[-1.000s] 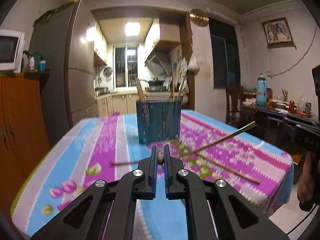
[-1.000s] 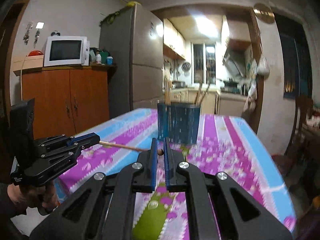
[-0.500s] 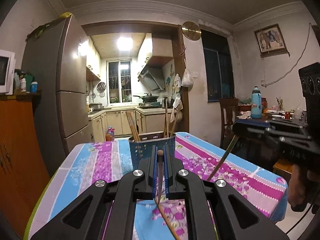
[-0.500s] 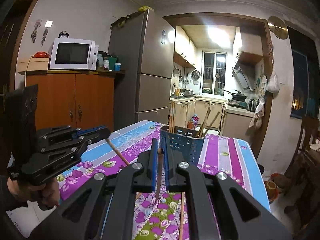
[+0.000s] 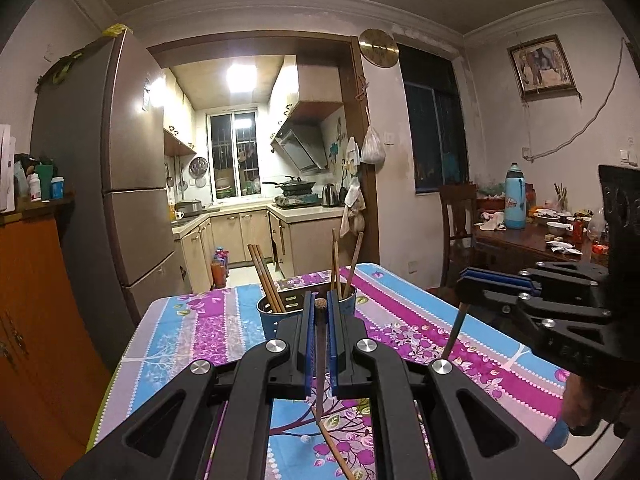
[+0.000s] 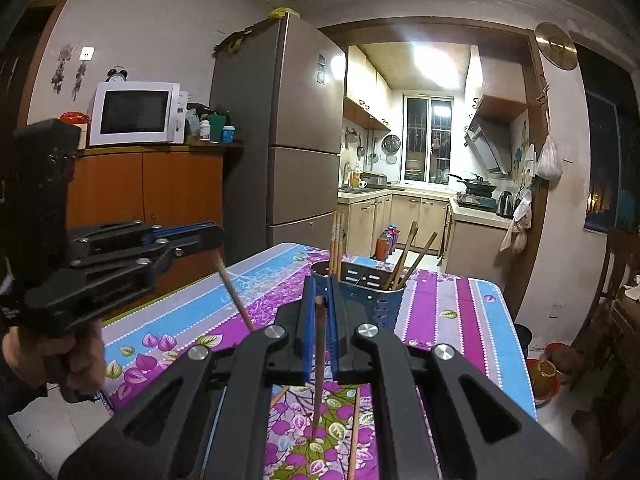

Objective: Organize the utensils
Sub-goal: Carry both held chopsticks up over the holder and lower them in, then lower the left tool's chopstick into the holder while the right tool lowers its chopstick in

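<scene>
Counter (image 5: pixel 192 332): a flowered purple-and-blue cloth covers it; it carries the holder and a few loose chopsticks.
Holder (image 6: pixel 384 304): a blue slotted cup standing upright near the far end of the counter, just ahead of both sets of jaws in each wrist view.
Sorted chopsticks (image 5: pixel 262 276): several stand upright or leaning in the holder, a pair on its left side and more on its right, so part of the task looks done.
Loose chopsticks (image 6: pixel 354 428): at least one lies flat on the cloth under the right tool; another may lie beside it, though the tool body hides most of it. These are left to do.
Left hand-held gripper (image 5: pixel 320 308): jaws pressed together, pinching a dark chopstick (image 5: pixel 320 356) near its top end; the stick hangs down toward the cloth, clear of the holder.
Right hand-held gripper (image 6: pixel 320 304): jaws likewise closed on its own chopstick (image 6: pixel 318 364), which hangs nearly upright above the counter.
Progress: roughly midway by this reading. Two sticks are lifted and not yet in the holder; each needs its lower tip brought over the rim and let go.
</scene>
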A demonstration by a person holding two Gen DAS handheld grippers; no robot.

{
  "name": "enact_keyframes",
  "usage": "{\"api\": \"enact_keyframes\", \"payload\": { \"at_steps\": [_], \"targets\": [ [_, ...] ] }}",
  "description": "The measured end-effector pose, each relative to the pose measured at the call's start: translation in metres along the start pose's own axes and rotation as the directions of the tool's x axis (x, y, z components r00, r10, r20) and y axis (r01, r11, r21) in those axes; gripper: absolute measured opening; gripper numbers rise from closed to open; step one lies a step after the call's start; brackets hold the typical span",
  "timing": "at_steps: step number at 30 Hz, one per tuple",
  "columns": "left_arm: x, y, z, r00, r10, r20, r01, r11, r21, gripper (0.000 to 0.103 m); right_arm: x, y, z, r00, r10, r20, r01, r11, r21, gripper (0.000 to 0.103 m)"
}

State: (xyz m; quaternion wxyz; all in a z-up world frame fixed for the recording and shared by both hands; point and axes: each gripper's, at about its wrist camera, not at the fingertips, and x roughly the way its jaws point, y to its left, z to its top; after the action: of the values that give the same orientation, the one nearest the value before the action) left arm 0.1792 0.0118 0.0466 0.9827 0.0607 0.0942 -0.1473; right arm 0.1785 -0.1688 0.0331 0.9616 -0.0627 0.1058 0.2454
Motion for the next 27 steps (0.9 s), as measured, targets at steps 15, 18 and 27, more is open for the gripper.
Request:
{"api": "enact_keyframes", "payload": {
  "at_steps": [15, 18, 27],
  "targets": [
    [0.000, 0.006, 0.032, 0.993, -0.029, -0.119, 0.024, 0.999, -0.042, 0.007, 0.005, -0.019, 0.031, 0.999, -0.014, 0.041, 0.013, 1.000, 0.024, 0.004],
    [0.004, 0.010, 0.040, 0.991, -0.027, -0.133, 0.021, 0.998, -0.052, 0.007, 0.006, -0.025, 0.046, 0.998, -0.017, 0.057, 0.015, 0.999, 0.029, 0.004],
    [0.018, 0.013, 0.064, 0.993, -0.013, -0.114, 0.006, 0.998, -0.059, 0.007, 0.022, -0.035, 0.085, 0.997, -0.024, 0.079, 0.022, 0.999, 0.030, 0.004]
  ]
}}
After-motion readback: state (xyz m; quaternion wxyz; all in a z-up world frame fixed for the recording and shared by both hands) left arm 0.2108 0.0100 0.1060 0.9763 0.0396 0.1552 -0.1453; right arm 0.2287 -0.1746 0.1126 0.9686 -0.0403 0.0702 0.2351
